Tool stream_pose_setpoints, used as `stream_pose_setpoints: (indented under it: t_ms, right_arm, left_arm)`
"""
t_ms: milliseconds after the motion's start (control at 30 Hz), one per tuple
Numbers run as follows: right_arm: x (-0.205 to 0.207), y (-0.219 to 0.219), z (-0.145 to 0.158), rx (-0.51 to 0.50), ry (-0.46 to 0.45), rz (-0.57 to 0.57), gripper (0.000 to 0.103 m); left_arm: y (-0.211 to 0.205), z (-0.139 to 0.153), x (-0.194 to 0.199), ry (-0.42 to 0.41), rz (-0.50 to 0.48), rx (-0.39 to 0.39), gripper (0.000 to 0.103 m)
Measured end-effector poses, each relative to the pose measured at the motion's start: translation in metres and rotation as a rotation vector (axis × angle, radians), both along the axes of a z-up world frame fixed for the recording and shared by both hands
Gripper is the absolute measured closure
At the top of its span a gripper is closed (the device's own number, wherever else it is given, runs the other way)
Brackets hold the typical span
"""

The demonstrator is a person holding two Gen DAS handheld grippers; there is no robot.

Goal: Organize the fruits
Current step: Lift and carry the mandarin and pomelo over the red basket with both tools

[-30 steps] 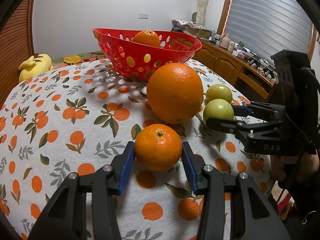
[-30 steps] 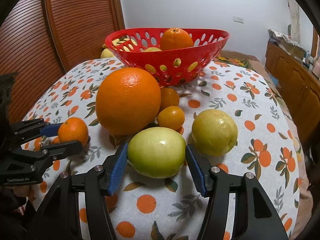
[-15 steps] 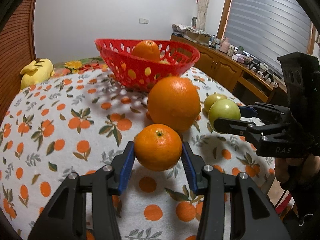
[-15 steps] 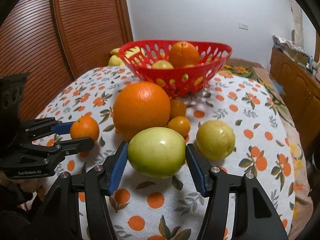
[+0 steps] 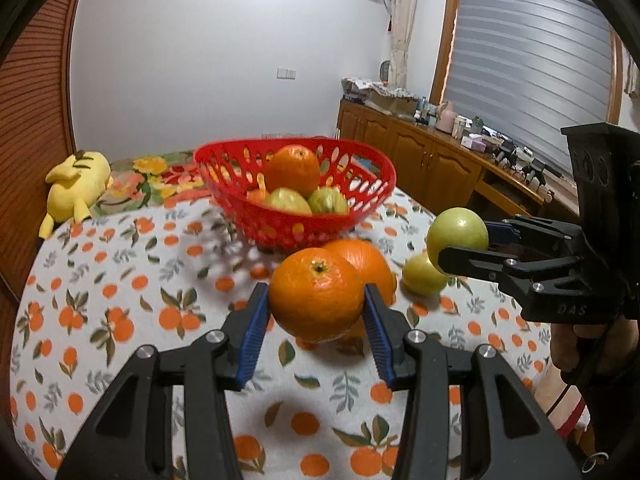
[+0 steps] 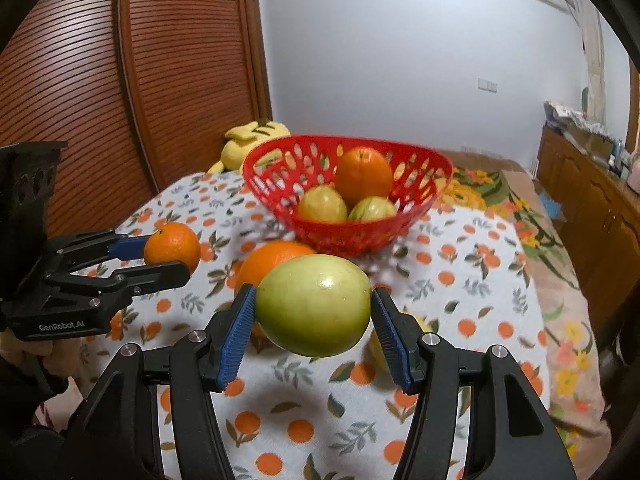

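My left gripper (image 5: 316,336) is shut on a small orange (image 5: 316,294) and holds it above the table; it also shows in the right wrist view (image 6: 172,249). My right gripper (image 6: 314,332) is shut on a green apple (image 6: 314,310), also lifted; it shows in the left wrist view (image 5: 458,236). A red perforated basket (image 5: 296,228) stands beyond, holding an orange (image 5: 293,170) and two green fruits (image 5: 290,202). A large orange (image 5: 370,256) and a yellow-green fruit (image 5: 420,280) lie on the table in front of the basket.
The round table has an orange-print cloth (image 5: 112,312). A yellow plush toy (image 5: 76,184) lies at the far left. Wooden cabinets (image 5: 432,164) with clutter stand at the right, a slatted wooden door (image 6: 100,92) at the left.
Both grippers have risen from the table with their fruits, the orange and the green apple now held in the air. The basket's inside has come into view.
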State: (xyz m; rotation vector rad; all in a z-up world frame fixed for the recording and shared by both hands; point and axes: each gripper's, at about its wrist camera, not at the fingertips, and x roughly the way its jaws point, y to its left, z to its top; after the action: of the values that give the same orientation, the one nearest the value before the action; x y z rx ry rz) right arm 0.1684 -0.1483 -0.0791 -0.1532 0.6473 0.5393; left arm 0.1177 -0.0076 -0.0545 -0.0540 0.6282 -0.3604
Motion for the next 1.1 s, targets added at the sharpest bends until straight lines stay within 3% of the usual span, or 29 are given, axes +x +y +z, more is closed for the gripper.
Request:
stream_pose_setpoints:
  t_ms: [500,1100]
  right_arm:
    - [0.051,0.003,0.025,-0.006,-0.058,0.023,0.043]
    - [0.118,0.006,0.003,-0.053,-0.011,0.035,0.043]
  left_arm:
    - [0.005,0.027,0.051,-0.044,0.018,0.011,0.058]
    - [0.0,0.022,0.116,-0.015,0.024,0.038,0.058]
